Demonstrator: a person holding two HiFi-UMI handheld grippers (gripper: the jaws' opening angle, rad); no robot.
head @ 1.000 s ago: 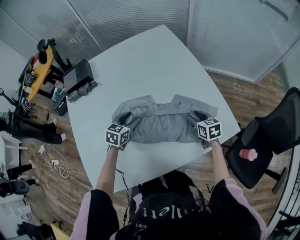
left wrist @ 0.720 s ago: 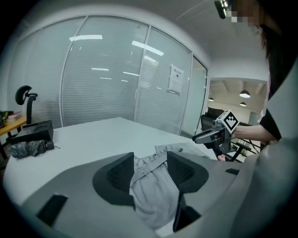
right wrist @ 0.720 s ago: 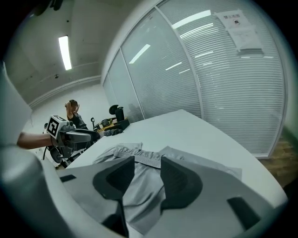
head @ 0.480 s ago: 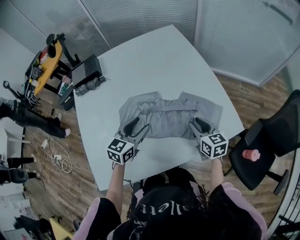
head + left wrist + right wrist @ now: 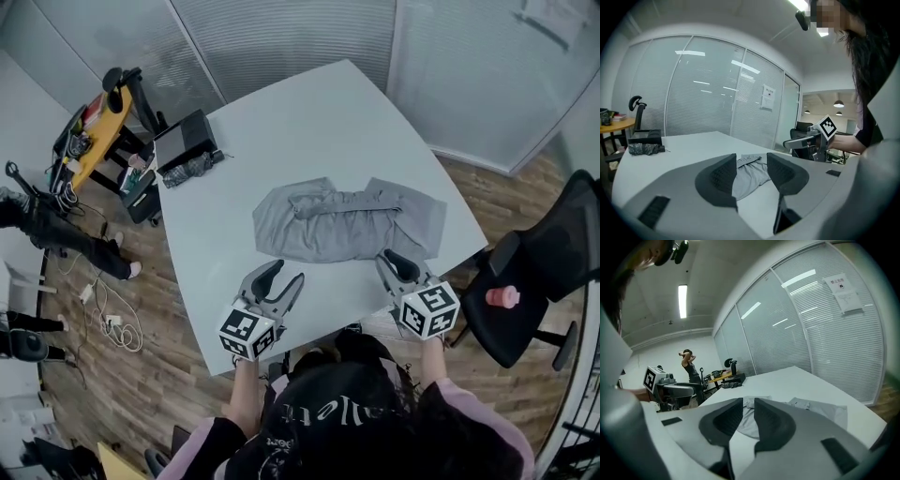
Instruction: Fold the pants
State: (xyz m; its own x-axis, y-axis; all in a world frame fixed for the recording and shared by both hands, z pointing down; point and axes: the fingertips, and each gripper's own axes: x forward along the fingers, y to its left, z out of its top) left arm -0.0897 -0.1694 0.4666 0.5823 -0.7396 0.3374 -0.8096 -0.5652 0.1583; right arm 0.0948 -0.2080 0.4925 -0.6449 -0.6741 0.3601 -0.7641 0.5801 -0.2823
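Observation:
The grey pants (image 5: 347, 223) lie folded into a wide band across the middle of the white table (image 5: 281, 131). Both grippers hang over the near table edge, apart from the cloth. My left gripper (image 5: 279, 278) is open and has just been closing a little, with nothing between its jaws. My right gripper (image 5: 397, 266) has just been closing to a narrow gap, also with nothing in it. In the left gripper view the pants (image 5: 750, 174) show beyond the left gripper (image 5: 752, 161). From the right gripper (image 5: 748, 404) the pants (image 5: 820, 409) lie ahead on the table.
A black box (image 5: 183, 141) and a dark bundle (image 5: 194, 170) sit at the table's far left corner. A black office chair (image 5: 553, 267) with a pink object (image 5: 502, 297) stands at the right. A yellow desk (image 5: 94, 131) and cables are at the left. A person (image 5: 689, 364) stands far off.
Both grippers have let go of the pants, risen and drawn back toward the near table edge. The right jaws have narrowed. The pants stay folded.

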